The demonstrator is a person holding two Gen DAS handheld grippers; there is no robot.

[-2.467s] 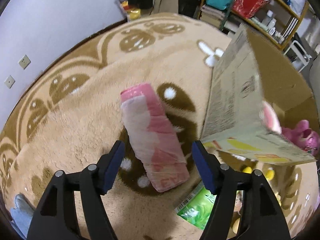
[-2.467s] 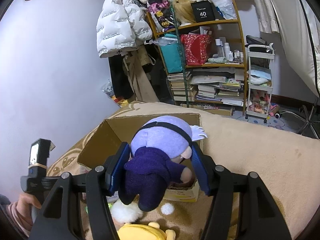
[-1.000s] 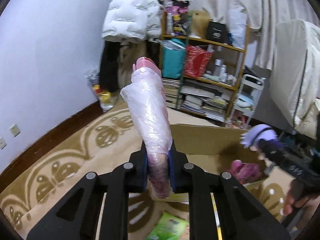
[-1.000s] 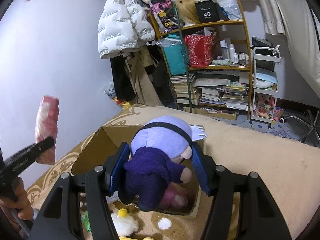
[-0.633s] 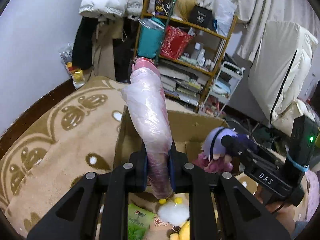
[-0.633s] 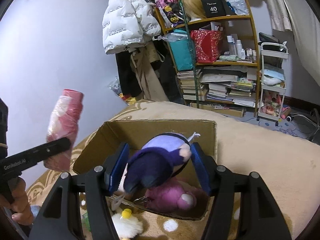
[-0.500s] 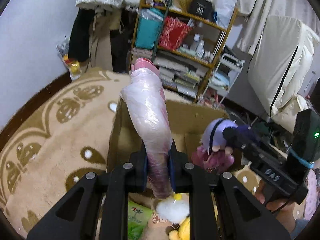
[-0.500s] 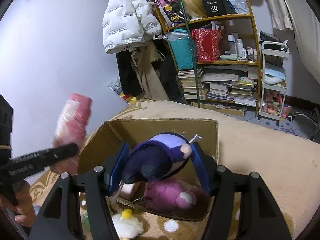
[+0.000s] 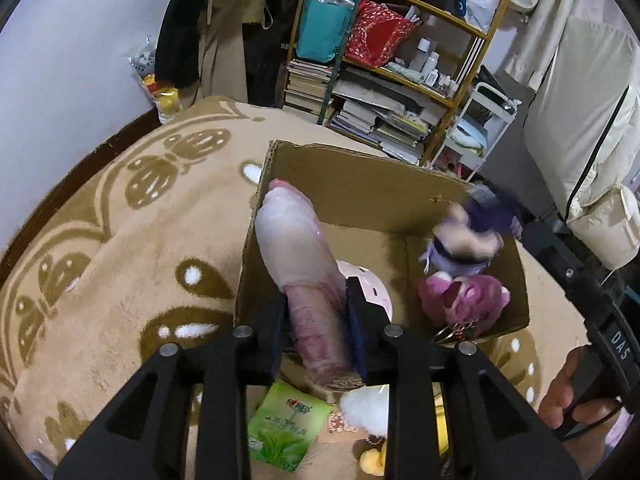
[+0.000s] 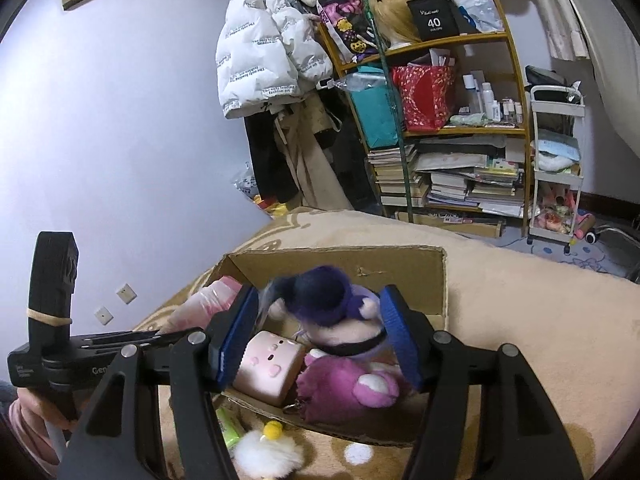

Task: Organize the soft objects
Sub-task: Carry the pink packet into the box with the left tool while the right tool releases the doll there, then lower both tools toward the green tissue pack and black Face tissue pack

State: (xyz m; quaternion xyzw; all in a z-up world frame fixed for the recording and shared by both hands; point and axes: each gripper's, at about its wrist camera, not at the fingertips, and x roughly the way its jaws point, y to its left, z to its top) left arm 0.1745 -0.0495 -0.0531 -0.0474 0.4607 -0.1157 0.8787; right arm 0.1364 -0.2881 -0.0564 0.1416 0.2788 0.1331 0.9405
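Note:
My left gripper (image 9: 316,320) is shut on a pink plastic-wrapped roll (image 9: 300,256) and holds it over the left part of the open cardboard box (image 9: 360,188). The roll also shows in the right wrist view (image 10: 204,304). My right gripper (image 10: 320,332) is open above the box (image 10: 436,280). The purple doll (image 10: 328,308) sits blurred between its fingers, upside down, above a magenta bear (image 10: 344,384). A pink square plush (image 10: 268,364) lies in the box. In the left wrist view the doll (image 9: 468,236) is over the bear (image 9: 464,296).
A green tissue pack (image 9: 288,424), a white fluffy toy (image 10: 264,456) and a yellow plush (image 9: 372,460) lie on the beige patterned blanket (image 9: 120,240) in front of the box. A cluttered shelf (image 10: 440,120) and a white cart (image 10: 556,168) stand behind.
My left gripper has lowered the roll towards the box's left side. My right gripper has opened and the purple doll is dropping onto the magenta bear.

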